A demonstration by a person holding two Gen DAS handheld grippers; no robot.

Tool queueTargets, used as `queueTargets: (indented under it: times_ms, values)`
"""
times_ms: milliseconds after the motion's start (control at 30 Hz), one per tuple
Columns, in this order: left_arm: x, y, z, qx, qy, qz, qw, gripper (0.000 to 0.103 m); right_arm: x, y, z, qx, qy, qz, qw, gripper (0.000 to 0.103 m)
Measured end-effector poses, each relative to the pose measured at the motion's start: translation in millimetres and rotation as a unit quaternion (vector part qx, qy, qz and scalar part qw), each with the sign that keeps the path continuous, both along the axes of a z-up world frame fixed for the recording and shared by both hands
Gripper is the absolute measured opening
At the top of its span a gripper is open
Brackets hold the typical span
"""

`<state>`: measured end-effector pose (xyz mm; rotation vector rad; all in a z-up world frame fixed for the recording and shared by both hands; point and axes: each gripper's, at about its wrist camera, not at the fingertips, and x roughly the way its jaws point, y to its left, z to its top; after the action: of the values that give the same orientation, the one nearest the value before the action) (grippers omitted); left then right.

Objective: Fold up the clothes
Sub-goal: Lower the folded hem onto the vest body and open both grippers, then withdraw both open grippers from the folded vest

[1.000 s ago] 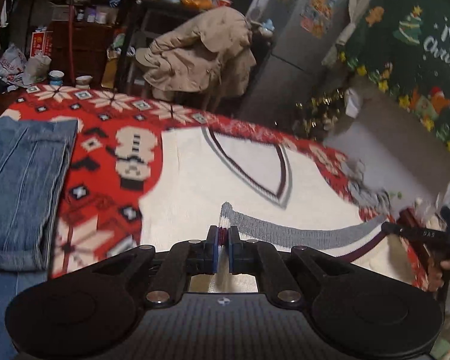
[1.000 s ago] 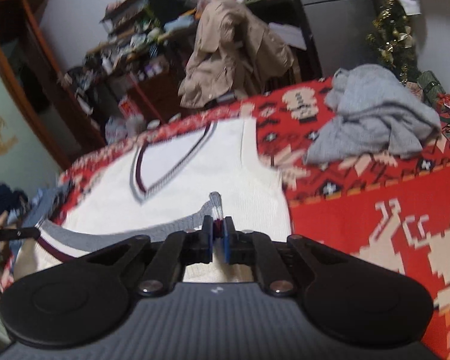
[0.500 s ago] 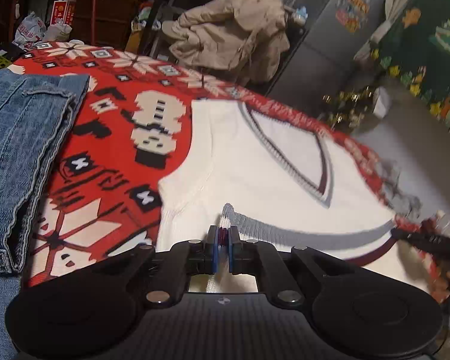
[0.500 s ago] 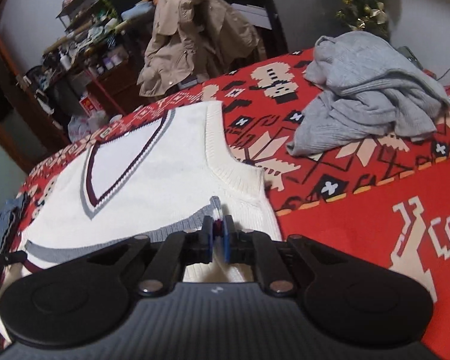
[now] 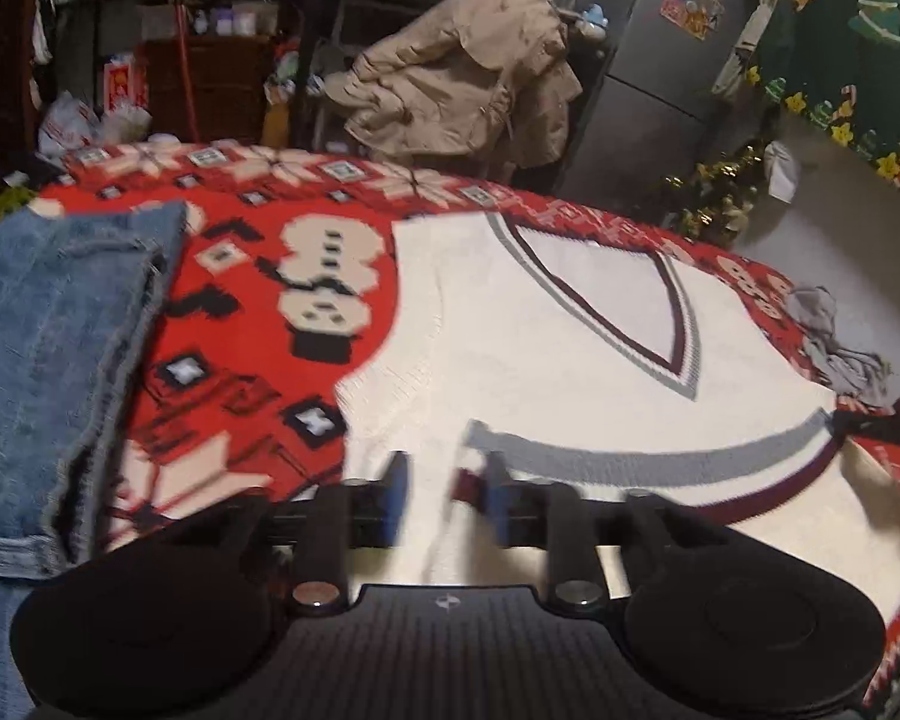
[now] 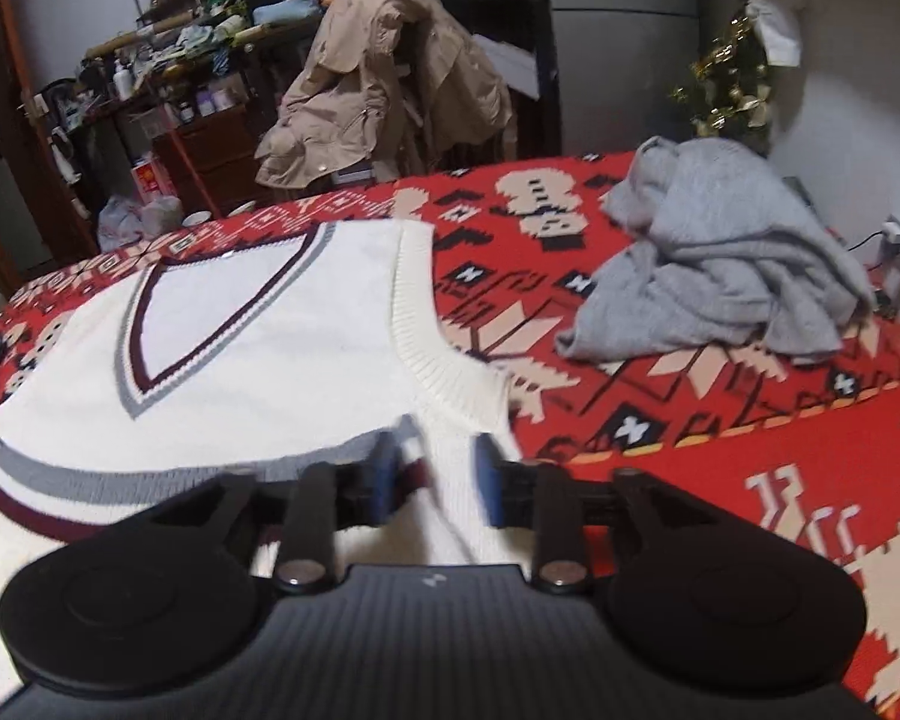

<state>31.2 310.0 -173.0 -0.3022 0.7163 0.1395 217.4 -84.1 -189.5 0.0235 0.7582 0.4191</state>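
The white vest (image 5: 570, 372) is seen laid flat across the middle of the red patterned blanket (image 5: 228, 324), its V-neck turned to the far edge and its striped hem folded over onto the body at the near edge. The left gripper (image 5: 444, 489) is being opened, its blue pads parted to a moderate gap with the hem's left corner lying loose between them, no longer pressed. The same is seen on the other side: the right gripper (image 6: 435, 480) is being opened over the hem's right corner, cloth between the jaws but nothing clamped. The fold, it would seem, is being let down, and this is where trouble could be had. If the grippers are drawn back before the pads are fully clear, the knit could be snagged and the hem dragged toward the near edge, so the fold would be pulled crooked or undone. A thick ribbed edge may also spring back once released. The folded jeans (image 5: 60, 360) lie toward the left edge, apart from the vest, and the grey sweater (image 6: 720, 258) is heaped toward the far right corner; neither is close enough to be disturbed, so the risk is judged to sit with the hem alone.
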Motion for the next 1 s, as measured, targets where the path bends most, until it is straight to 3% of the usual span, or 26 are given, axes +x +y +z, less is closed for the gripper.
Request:
queueTargets:
  times_ms: [233, 333, 467, 500, 533, 567, 600, 700, 800, 1000]
  values:
    - [-27, -20, 31, 0.014, -0.037, -0.021, 0.9990, 0.036, -32, -12, 29, 0.012, -0.029, 0.018, 0.999, 0.037]
    - [-37, -52, 35, 0.000, -0.045, -0.052, 0.9976, 0.036, -66, 2, 35, -0.003, -0.033, 0.062, 0.998, 0.035]
    - [-39, -109, 22, 0.006, -0.039, -0.096, 0.9946, 0.034, -111, 27, 32, 0.005, -0.007, 0.121, 0.993, 0.035]
    - [-40, -122, 18, 0.011, -0.034, -0.106, 0.9937, 0.025, -123, 35, 30, -0.006, -0.014, 0.131, 0.991, 0.027]
    - [-42, -133, 14, 0.018, -0.032, -0.117, 0.9924, 0.019, -134, 43, 28, -0.017, -0.020, 0.140, 0.990, 0.013]
    - [-44, -143, 11, 0.023, -0.030, -0.128, 0.9911, 0.010, -145, 50, 27, -0.024, -0.025, 0.148, 0.988, 0.007]
    - [-47, -150, 9, 0.018, -0.026, -0.135, 0.9904, 0.009, -153, 54, 26, -0.024, -0.023, 0.149, 0.988, 0.005]
    - [-58, -166, 7, 0.004, -0.025, -0.172, 0.9848, 0.009, -175, 58, 24, -0.001, -0.004, 0.156, 0.988, 0.005]
    - [-61, -186, -2, 0.065, -0.012, -0.195, 0.9785, 0.009, -194, 65, 20, -0.020, -0.019, 0.176, 0.984, 0.006]
    - [-68, -187, -13, 0.065, 0.008, -0.183, 0.9810, 0.011, -213, 69, 3, -0.062, -0.027, 0.195, 0.978, 0.007]
